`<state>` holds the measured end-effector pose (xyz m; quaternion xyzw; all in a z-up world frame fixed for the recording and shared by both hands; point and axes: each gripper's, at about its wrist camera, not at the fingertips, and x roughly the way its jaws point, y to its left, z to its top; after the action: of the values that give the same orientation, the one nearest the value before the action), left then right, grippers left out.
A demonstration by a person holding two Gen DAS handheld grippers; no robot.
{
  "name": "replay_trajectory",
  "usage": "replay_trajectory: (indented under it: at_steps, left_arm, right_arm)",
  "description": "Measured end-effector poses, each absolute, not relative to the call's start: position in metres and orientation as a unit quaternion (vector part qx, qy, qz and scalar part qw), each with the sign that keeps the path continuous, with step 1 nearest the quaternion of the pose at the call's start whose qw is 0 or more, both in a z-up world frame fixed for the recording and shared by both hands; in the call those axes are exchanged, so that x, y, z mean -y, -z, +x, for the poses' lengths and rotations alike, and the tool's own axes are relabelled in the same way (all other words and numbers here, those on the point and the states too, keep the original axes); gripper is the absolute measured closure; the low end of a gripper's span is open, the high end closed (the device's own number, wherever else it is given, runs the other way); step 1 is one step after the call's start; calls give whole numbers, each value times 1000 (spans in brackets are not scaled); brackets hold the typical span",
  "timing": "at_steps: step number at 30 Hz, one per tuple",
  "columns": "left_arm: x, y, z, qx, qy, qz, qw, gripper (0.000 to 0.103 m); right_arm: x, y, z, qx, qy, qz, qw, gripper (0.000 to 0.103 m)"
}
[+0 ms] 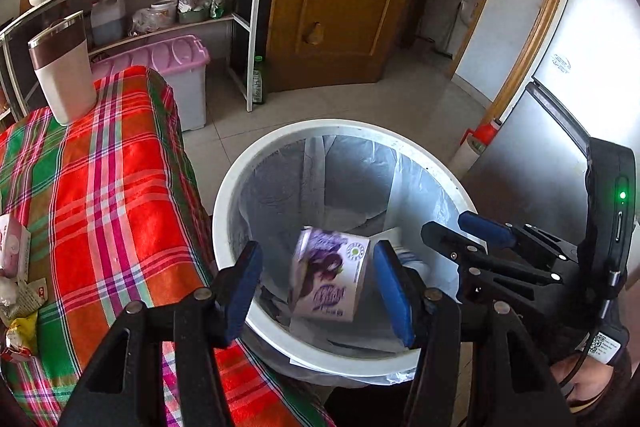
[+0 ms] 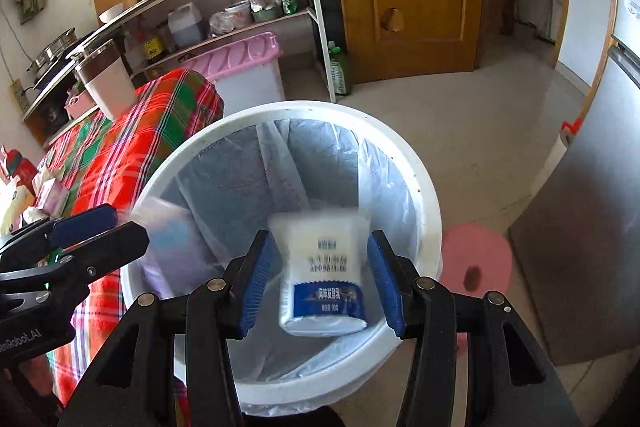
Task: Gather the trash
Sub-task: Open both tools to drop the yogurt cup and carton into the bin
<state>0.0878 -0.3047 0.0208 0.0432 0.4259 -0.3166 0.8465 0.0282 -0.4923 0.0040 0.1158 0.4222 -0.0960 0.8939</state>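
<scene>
A white trash bin (image 1: 228,211) lined with a clear bag stands beside the table; it also shows in the right wrist view (image 2: 424,187). My left gripper (image 1: 320,287) is open above the bin, and a purple carton (image 1: 328,275) is blurred in mid-air between its blue pads, touching neither. My right gripper (image 2: 320,283) is open above the bin, and a white and blue milk pouch (image 2: 324,279) is blurred in mid-air between its pads. The right gripper appears in the left wrist view (image 1: 480,239). More wrappers (image 1: 16,287) lie on the table at the left.
The table has a red, green and white plaid cloth (image 1: 112,195). A white tumbler (image 1: 64,67) stands at its far end. A pink-lidded box (image 1: 176,59), a metal shelf rack (image 1: 252,27), a wooden door (image 1: 340,7) and a fridge (image 1: 580,87) surround the floor. A pink stool (image 2: 476,259) stands beside the bin.
</scene>
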Motion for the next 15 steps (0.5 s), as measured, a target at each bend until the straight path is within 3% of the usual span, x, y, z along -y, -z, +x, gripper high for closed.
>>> replay_trajectory:
  at_steps: [4, 15]
  left_arm:
    - [299, -23, 88, -426, 318, 35, 846, 36]
    - [236, -48, 68, -383, 286, 8, 878, 29]
  right_arm:
    - [494, -5, 27, -417, 97, 127, 895, 45]
    - [465, -36, 10, -373, 75, 128, 916, 44]
